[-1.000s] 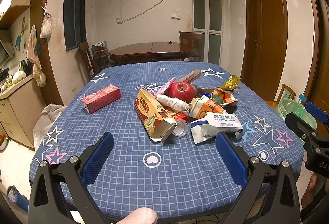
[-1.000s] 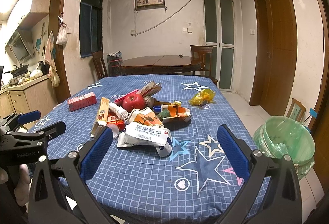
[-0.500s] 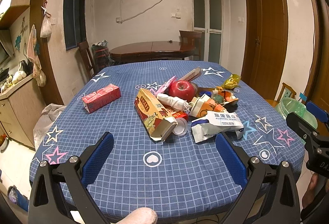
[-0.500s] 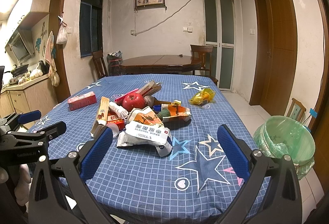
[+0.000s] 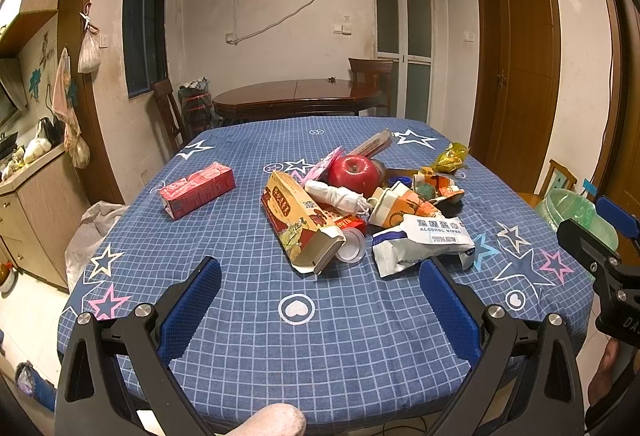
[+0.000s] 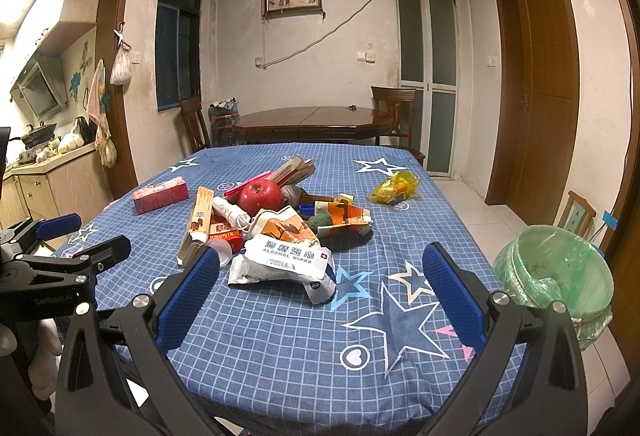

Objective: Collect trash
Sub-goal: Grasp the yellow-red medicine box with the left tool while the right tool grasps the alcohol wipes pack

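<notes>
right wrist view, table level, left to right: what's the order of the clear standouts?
Left gripper → red box → red apple → white alcohol wipes pack → yellow wrapper → green-lined trash bin, off the table's right side.

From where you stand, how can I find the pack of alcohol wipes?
Look at the blue star-patterned tablecloth, then at the heap of trash in its middle. The wipes pack lies at the heap's near edge: a white crumpled pouch, the only one printed "ALCOHOL WIPES".
</notes>
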Tool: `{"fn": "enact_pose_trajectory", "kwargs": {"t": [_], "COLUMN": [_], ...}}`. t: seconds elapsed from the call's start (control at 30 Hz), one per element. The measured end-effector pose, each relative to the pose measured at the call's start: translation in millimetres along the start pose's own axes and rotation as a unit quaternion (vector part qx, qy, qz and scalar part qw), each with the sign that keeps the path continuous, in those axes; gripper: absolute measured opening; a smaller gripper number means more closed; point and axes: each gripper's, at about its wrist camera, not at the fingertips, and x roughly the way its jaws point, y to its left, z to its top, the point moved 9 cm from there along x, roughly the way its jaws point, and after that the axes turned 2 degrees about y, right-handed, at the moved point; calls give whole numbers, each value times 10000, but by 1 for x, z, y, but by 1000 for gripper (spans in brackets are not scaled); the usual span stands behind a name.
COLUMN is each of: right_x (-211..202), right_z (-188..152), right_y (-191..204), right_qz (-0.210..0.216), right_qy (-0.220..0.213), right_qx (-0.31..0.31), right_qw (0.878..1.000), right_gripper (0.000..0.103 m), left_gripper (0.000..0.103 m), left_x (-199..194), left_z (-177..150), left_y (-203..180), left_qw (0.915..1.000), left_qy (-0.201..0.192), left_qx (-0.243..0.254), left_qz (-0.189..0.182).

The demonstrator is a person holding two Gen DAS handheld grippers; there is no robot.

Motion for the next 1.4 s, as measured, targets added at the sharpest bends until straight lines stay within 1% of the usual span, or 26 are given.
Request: {"fn": "enact_pose_trajectory", "kwargs": {"t": [0.2, 0.3, 0.37, 0.4, 0.5, 0.57, 0.6, 0.67, 0.73, 0.8, 0.97, 1.0, 1.07, 1.1, 1.23, 1.3, 1.33, 1.37, 1.4], "right_x": [1, 2, 3, 5, 11, 17, 21, 27, 34, 39, 51, 54, 59, 63, 83, 97, 105, 110, 115], "right_z": [-2, -4, -6, -7, -12, -16, -19, -23, -27, -30, -36, -36, -36, -35, -26, -24, -25, -27, -30], "right_y": [2, 3, 3, 4, 4, 4, 4, 4, 3, 3, -4, -6, -9, -11, -21, -22, -17, -11, -4], "right_qz": [4, 21, 56, 105, 240, 333, 371, 436, 462, 467, 462, 469, 524, 580, 808, 922, 1108, 1253, 1401], "right_qy": [12, 43, 74, 104, 224, 331, 385, 481, 570, 640, 782, 813, 876, 916, 1064, 1188, 1307, 1414, 1526], "right_qx": [-25, -43, -78, -95, -119, -102, -80, -30, -2, -5, 9, 19, 56, 91, 281, 224, 115, -23, -248], "right_qw": [10000, 10000, 9999, 9998, 9994, 9988, 9985, 9979, 9973, 9969, 9959, 9956, 9948, 9941, 9906, 9884, 9851, 9820, 9780], "right_gripper": [98, 98, 98, 98, 98, 98, 98, 98, 98, 98, 98, 98, 98, 98, 98, 98, 98, 98, 98], "left_gripper": [99, 99, 99, 99, 99, 99, 99, 99, 99, 99, 99, 99, 99, 99, 98, 98, 96, 86, 73], "left_x": [3, 10, 21, 31, 62, 85, 100, 124, 144, 165, 208, 218, 229, 233, 246, 247, 246, 245, 244], "left_z": [-1, -1, -6, -10, -20, -24, -24, -19, -11, -2, 13, 13, 14, 14, 9, 10, 10, 11, 11], "left_y": [2, 10, 18, 27, 49, 58, 63, 70, 73, 72, 74, 75, 76, 76, 68, 63, 62, 63, 62], "left_qw": [10000, 9997, 9988, 9972, 9903, 9826, 9765, 9692, 9661, 9599, 9602, 9589, 9558, 9562, 9545, 9599, 9607, 9619, 9616], "left_qy": [13, 1, 237, 471, 1059, 1448, 1652, 1859, 1955, 2094, 2269, 2322, 2403, 2402, 2484, 2376, 2344, 2297, 2296], "left_qx": [-19, -195, -313, -425, -678, -836, -970, -1142, -1249, -1365, -1293, -1322, -1392, -1391, -1325, -1182, -1168, -1159, -1159], "left_qz": [10, -161, -292, -394, -588, -810, -987, -1141, -1136, -1272, -991, -959, -970, -924, -985, -900, -918, -920, -954]}}
